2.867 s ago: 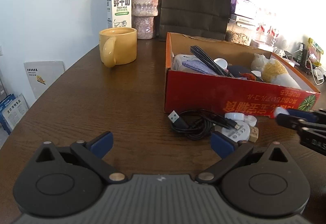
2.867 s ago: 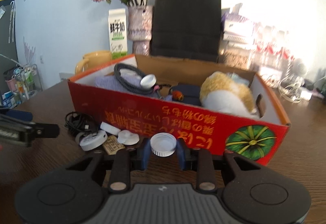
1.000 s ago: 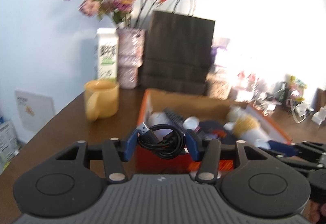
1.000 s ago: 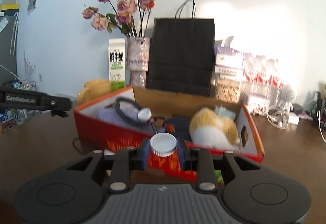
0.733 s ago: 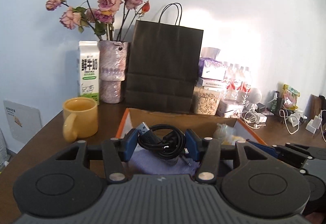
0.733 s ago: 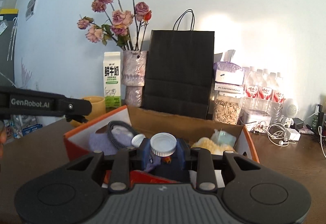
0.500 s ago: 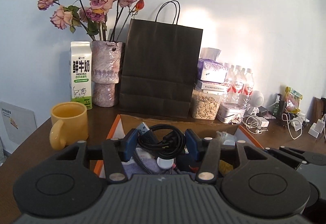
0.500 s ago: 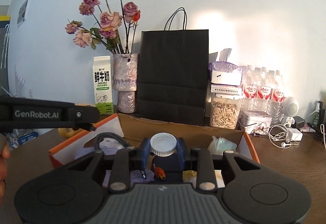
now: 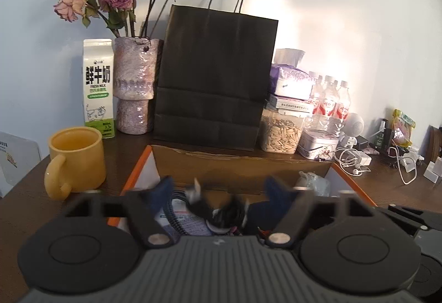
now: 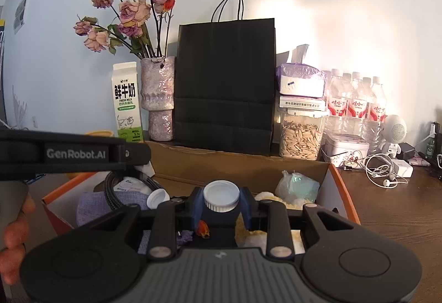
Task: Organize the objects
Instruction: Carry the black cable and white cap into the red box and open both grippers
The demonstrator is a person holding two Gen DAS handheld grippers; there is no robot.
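Observation:
My left gripper (image 9: 219, 185) hovers over the orange cardboard box (image 9: 143, 162), its jaws opening and its blue pads blurred and wide apart. The black USB cable (image 9: 221, 210) is a blur between and below them, touching neither pad, over the box's contents. My right gripper (image 10: 221, 201) is also above the box (image 10: 342, 192). Its jaws are starting to open, with the white bottle cap (image 10: 221, 196) still pinched between the blue pads. Inside lie a purple cloth (image 10: 94, 206), a braided cable (image 10: 113, 192), a small white cap (image 10: 157, 198) and a plastic bag (image 10: 297, 185).
Behind the box stand a black paper bag (image 9: 215, 76), a vase of dried roses (image 9: 136, 85), a milk carton (image 9: 98, 87) and a seed jar (image 9: 281, 134). A yellow mug (image 9: 77, 159) sits left of the box. Earphones and chargers (image 9: 350, 162) clutter the right.
The left jaws have sprung apart and the USB cable has dropped out from between them. Both grippers have moved forward over the box. The right still has the white cap.

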